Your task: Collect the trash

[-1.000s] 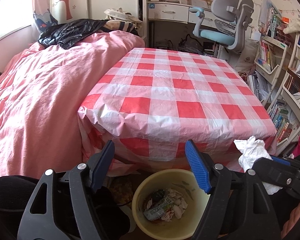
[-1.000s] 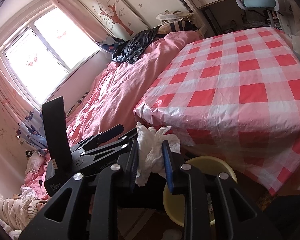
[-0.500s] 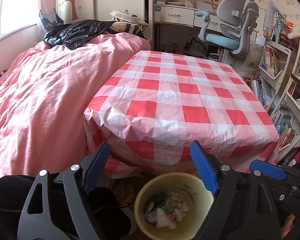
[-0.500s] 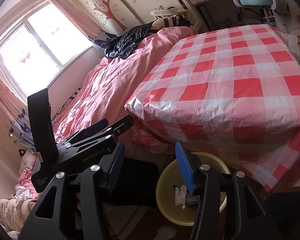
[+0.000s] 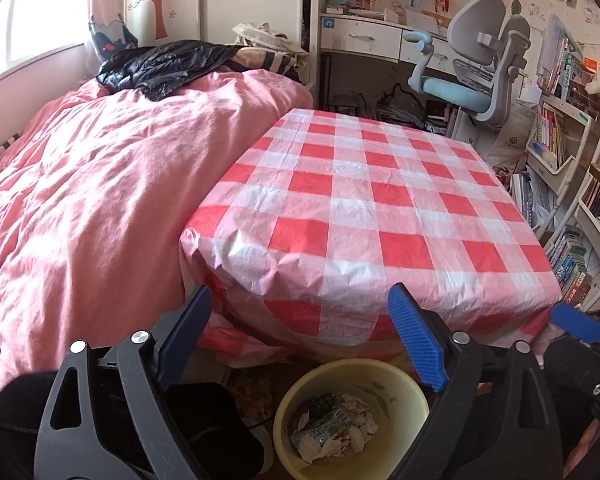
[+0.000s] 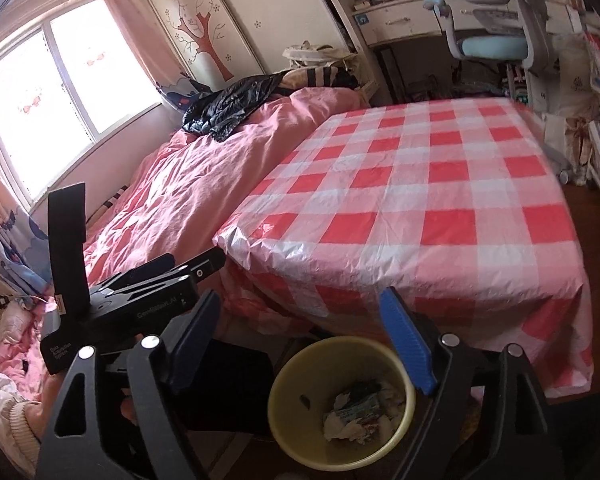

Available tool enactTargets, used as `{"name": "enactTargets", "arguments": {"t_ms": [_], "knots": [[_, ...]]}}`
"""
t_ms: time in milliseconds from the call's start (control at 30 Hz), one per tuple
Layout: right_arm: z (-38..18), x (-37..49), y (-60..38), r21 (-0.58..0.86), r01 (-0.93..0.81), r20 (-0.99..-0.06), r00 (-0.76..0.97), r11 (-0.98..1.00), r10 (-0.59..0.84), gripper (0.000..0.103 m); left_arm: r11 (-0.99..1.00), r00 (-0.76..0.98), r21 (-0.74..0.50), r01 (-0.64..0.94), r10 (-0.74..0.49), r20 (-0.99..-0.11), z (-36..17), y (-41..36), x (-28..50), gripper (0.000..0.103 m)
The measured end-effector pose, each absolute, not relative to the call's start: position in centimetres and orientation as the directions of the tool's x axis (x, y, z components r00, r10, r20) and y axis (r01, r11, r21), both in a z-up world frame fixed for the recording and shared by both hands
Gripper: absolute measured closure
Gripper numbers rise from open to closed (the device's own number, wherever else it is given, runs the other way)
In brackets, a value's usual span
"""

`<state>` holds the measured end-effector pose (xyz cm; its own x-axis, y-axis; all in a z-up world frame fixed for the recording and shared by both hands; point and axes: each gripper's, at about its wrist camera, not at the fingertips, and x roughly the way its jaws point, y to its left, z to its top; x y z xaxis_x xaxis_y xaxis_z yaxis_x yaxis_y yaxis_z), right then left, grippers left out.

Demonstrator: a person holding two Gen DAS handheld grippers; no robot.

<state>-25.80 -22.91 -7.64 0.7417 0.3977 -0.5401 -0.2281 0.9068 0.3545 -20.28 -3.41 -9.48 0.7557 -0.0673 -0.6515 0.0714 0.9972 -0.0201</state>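
We see a pink bed [image 5: 100, 208] beside a table under a red-checked cloth [image 5: 372, 208]. Below its near edge stands our yellow bin [image 5: 404, 384], crumpled trash [image 5: 332, 428] lying inside. Over it our left gripper [image 5: 300, 340] and right gripper [image 6: 300, 332] are both opening wide, nothing between the jaws.

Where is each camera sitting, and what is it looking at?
Left wrist: on the left gripper, looking over the bin at the checked table; its two fingers are opening, nothing between them, and the right gripper's blue tip peeks in.
Right wrist: on the right gripper, looking the same way; fingers opening, empty; the left gripper shows beside it.
Both share: bin, table, pink bed, chair.
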Motion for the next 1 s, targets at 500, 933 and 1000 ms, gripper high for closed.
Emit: {"name": "enactTargets", "arguments": {"t_ms": [500, 933, 1000], "knots": [[0.0, -16.6, -24.8, -0.048, -0.015, -0.312, 0.95, 0.999, 0.0, 0.008, 0.997, 0.812, -0.003, 0.071, -0.059, -0.581, -3.7, -4.2, -9.7, 0.007], [-0.9, -10.0, -25.8, 0.017, 0.085, -0.328, 0.942, 0.996, -0.075, 0.008, 0.999, 0.852, -0.018, 0.039, -0.043, -0.521, -1.6, -4.9, -2.4, 0.007], [-1.2, -9.7, -25.6, 0.029, 0.085, -0.34, 0.938, 0.996, -0.07, 0.008, 0.999, 0.852, -0.018, 0.045, -0.048, -0.521, -1.7, -5.1, -1.8, 0.007]]}}
